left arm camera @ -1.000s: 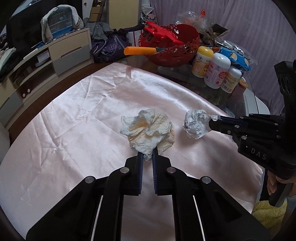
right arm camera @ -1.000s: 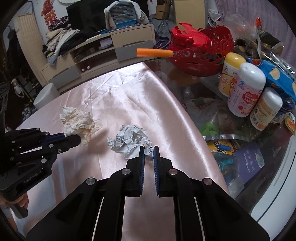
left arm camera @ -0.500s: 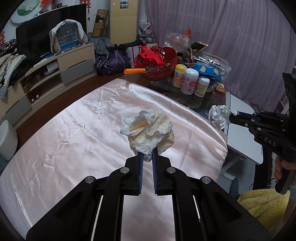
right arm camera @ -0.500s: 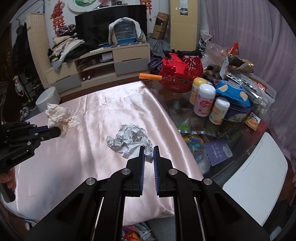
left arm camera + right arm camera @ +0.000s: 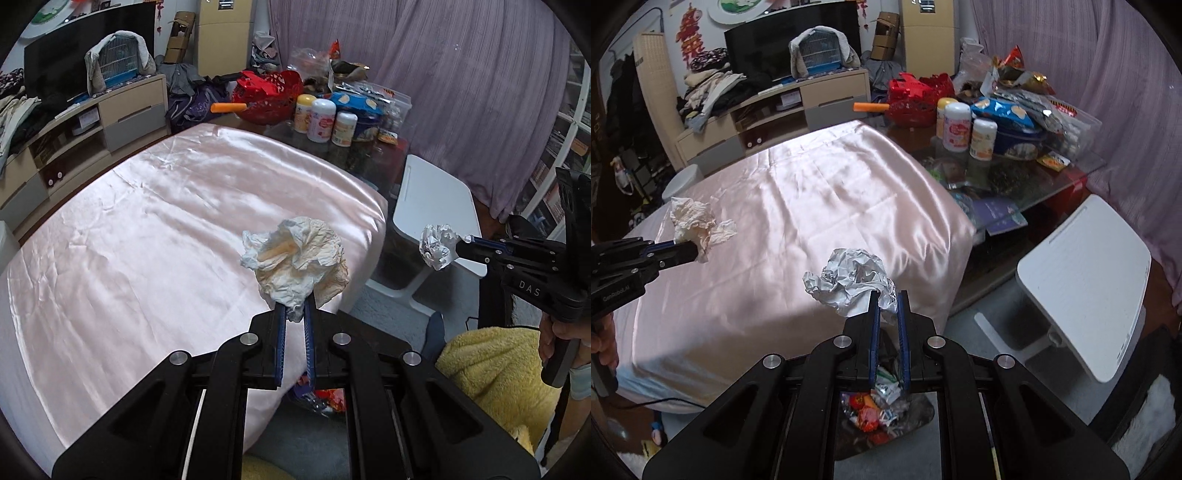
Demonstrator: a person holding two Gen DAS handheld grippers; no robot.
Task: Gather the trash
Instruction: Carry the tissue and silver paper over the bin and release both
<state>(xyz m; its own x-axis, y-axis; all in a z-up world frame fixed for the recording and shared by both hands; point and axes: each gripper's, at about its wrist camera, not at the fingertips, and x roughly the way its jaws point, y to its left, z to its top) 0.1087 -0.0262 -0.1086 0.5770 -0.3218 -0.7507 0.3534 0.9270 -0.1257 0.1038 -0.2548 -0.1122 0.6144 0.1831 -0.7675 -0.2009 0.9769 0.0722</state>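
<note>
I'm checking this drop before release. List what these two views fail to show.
- Trash bin, right wrist view: the right gripper covers its rim; only a patch of wrappers shows.
- Same bin, left wrist view: only a sliver shows under the left gripper.
- Foil ball and tissue: the pinched parts sit hidden between the fingers.
- Bottle labels: too small to read.
</note>
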